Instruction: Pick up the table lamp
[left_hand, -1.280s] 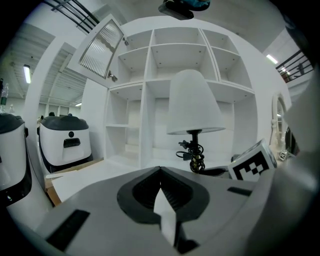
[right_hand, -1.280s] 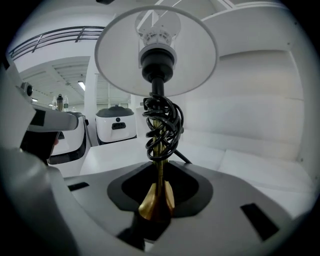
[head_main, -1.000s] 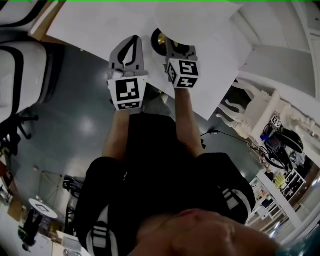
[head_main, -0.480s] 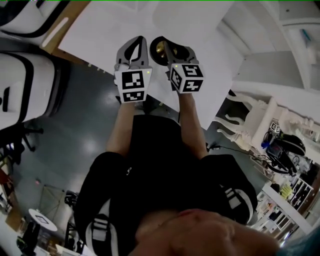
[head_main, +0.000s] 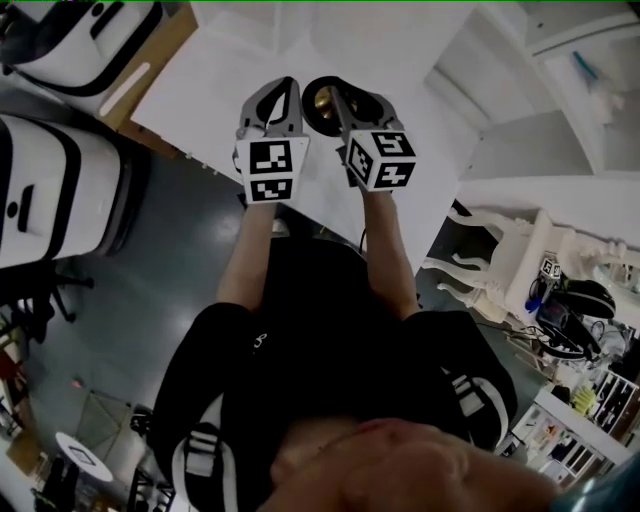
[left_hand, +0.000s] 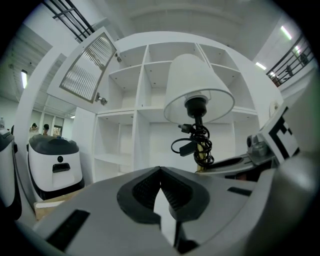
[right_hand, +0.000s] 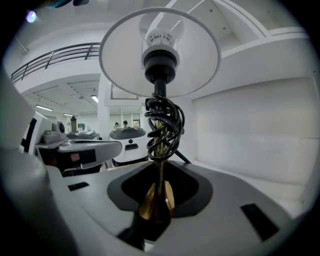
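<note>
Nearest in the head view is the person's dark-clad torso (head_main: 300, 340), w/ both forearms reaching out over the white table (head_main: 200, 70).

The left gripper (head_main: 280, 98) is beside the lamp, not on it. Its jaws are closed tip to tip w/ nothing btwn them, as its own view shows (left_hand: 160, 172).

The right gripper (head_main: 345, 100) does the work. Its jaws are clamped on the table lamp (right_hand: 160, 120) low down, at the flared brass stem (right_hand: 156, 202).

Above the grip a black cord (right_hand: 162, 127) is wound round the stem, w/ the plug (left_hand: 186, 147) hanging loose. Above that come the black socket and the white shade (right_hand: 200, 55).

The lamp stands upright. Its dark base (head_main: 318, 100) shows in the head view just ahead of the right gripper. Whether the base is clear of the table can't be told from there.

Beyond the lamp is a white cubby shelf unit (left_hand: 125, 130). Off to the left are white rounded machines w/ dark trim (head_main: 50, 190).

Risks, as I judge them:
- It's a one-sided grip low on smooth, tapering brass, w/ the shade's weight high up, so the lamp could pivot in the pads or slide down, esp. if the wrist tips.
- The loose plug could unwind and snag on a jaw or the table edge.
- The left gripper is close enough to knock the stem.
- The shade could clip the shelf if carried forward.
</note>
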